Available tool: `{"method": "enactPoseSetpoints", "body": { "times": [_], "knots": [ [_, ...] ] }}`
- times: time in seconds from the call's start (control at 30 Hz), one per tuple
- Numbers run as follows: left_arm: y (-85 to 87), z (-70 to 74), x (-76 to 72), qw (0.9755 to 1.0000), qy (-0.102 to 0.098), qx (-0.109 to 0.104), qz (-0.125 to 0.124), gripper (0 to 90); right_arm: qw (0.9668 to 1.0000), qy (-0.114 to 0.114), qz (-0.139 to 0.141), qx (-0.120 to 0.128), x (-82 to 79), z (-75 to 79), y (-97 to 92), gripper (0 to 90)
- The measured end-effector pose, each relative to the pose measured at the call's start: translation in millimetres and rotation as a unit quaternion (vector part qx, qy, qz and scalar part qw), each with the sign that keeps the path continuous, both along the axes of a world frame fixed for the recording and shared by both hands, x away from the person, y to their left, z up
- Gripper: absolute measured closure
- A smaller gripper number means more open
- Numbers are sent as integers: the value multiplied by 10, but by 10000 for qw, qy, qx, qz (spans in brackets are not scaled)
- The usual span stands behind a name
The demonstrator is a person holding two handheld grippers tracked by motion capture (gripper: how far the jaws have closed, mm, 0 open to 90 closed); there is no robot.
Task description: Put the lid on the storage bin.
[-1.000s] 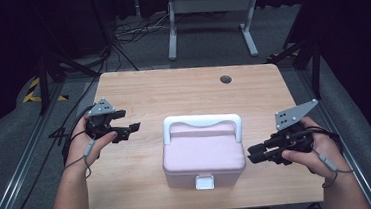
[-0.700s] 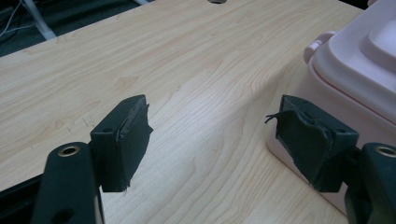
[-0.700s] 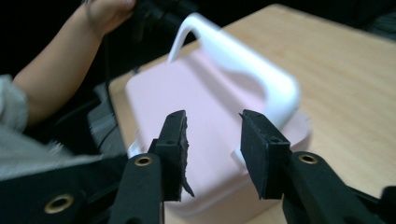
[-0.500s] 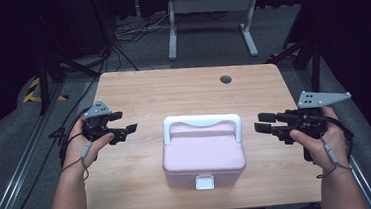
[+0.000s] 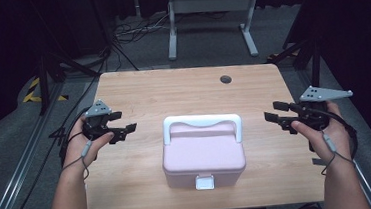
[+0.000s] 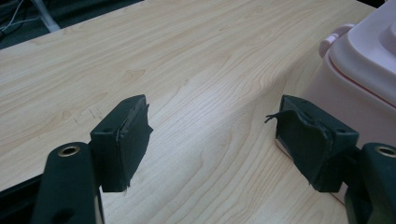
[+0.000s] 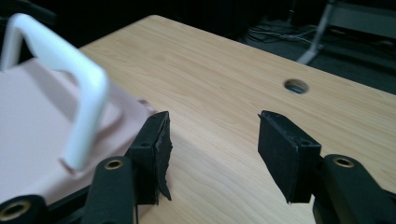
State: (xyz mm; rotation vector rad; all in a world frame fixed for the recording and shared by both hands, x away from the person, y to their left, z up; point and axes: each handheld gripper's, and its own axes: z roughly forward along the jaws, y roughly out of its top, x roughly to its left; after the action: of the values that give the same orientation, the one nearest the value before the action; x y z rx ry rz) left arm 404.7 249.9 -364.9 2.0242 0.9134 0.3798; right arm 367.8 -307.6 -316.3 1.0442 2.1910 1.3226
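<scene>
A pink lidded box [image 5: 203, 150] with a white handle [image 5: 201, 121] and a white front latch [image 5: 204, 183] sits mid-table, lid down. My left gripper [image 5: 125, 131] is held open to the box's left, a hand's width away, with nothing between its jaws. In the left gripper view the left gripper [image 6: 210, 142] points over bare wood with the pink box [image 6: 364, 60] at the right edge. My right gripper [image 5: 273, 116] hovers open to the right of the box, level with the handle. In the right gripper view the right gripper [image 7: 212, 156] has the white handle [image 7: 81, 88] at its left.
The wooden table [image 5: 137, 95] has a round cable hole [image 5: 225, 79] at the back right. Beyond the far edge stand a grey metal frame [image 5: 211, 12] and floor cables [image 5: 127, 31]. Bare wood lies behind the box and on both sides.
My right gripper has risen and moved toward the back, from beside the box's front corner to level with its handle. The left gripper has barely shifted.
</scene>
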Motion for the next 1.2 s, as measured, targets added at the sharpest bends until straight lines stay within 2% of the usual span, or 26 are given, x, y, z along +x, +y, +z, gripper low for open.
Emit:
{"method": "enactPoseSetpoints", "body": {
  "times": [0.07,0.2,0.3,0.4,0.5,0.63,0.83,1.17,1.2],
  "knots": [
    [0,-3,3,10000,3,9,-10,264,9998,7,-149,-108,42,-38,-41,445],
    [11,-20,11,10000,28,68,17,264,9994,29,-241,-239,98,-105,-85,410],
    [18,-37,16,9999,44,95,44,263,9982,280,-462,-262,145,-186,-142,402],
    [28,-49,23,9999,67,89,62,263,9969,296,-578,-438,206,-268,-191,361],
    [37,-71,34,9998,117,129,87,262,9968,322,-577,-453,256,-339,-215,310],
    [55,-102,55,9996,153,186,140,261,9955,470,-633,-524,319,-436,-233,259],
    [57,-132,68,9994,219,247,140,260,9926,713,-664,-720,414,-617,-256,235],
    [46,-182,98,9987,303,387,166,252,9890,1026,-615,-873,522,-851,-246,235],
    [46,-189,104,9985,311,415,154,251,9882,1105,-589,-883,548,-911,-231,235]
  ]
}}
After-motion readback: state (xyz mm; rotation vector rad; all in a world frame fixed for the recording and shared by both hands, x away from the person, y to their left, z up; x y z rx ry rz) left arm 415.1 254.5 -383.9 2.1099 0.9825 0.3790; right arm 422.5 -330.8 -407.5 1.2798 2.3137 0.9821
